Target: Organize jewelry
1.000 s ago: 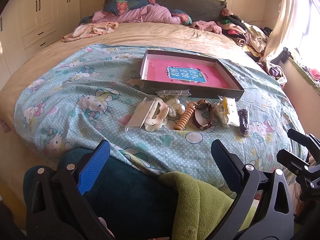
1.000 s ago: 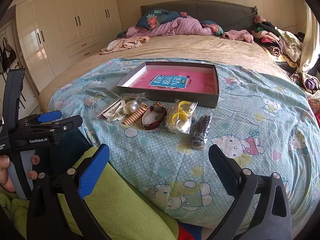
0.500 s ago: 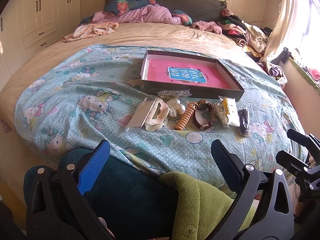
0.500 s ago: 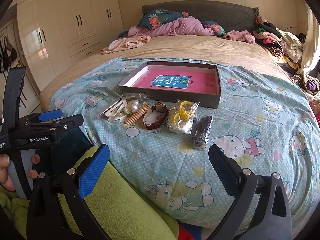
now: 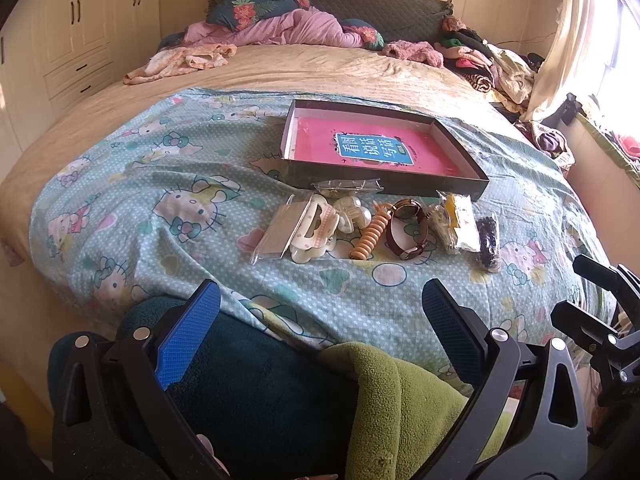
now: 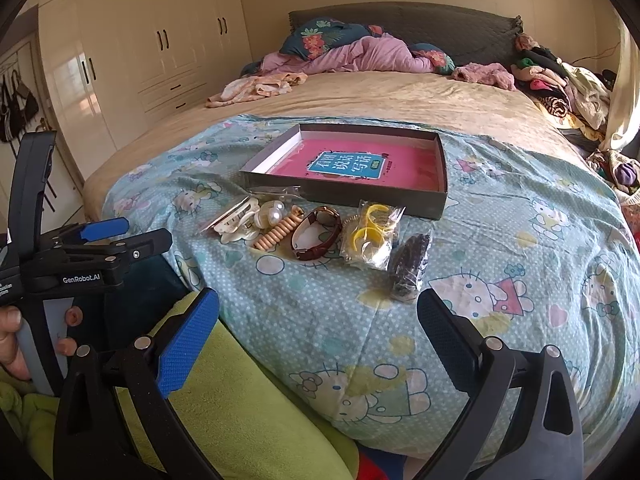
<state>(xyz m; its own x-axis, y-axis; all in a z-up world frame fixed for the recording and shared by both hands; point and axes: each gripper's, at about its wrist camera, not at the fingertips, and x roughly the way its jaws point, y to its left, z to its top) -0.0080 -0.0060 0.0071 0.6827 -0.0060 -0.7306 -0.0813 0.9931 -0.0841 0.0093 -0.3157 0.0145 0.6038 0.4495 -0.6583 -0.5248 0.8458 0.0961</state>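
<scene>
A row of jewelry lies on the cartoon-cat bedspread in front of a shallow dark box (image 5: 436, 186) (image 6: 348, 198) with a pink floor. From left: a clear flat bag (image 5: 276, 232), white hair clips (image 5: 314, 228) (image 6: 236, 220), a wooden spiral piece (image 5: 368, 236) (image 6: 276, 234), a brown watch (image 5: 406, 230) (image 6: 316, 234), a bag with yellow rings (image 5: 456, 218) (image 6: 370, 234), a dark beaded item (image 5: 488, 242) (image 6: 410, 266). My left gripper (image 5: 320, 312) is open, near the bed's front edge, holding nothing. My right gripper (image 6: 318, 314) is open too, short of the dark beaded item.
Green and teal fleece (image 5: 380, 384) covers a person's lap under both grippers. Clothes pile up at the bed's far right (image 5: 492, 64) and by the pillows (image 6: 360, 52). Wardrobes (image 6: 132, 48) stand on the left. A hand (image 6: 12, 344) holds the left gripper's handle.
The right wrist view has crept slightly closer to the jewelry row. The left gripper has hardly moved. Both stay open.
</scene>
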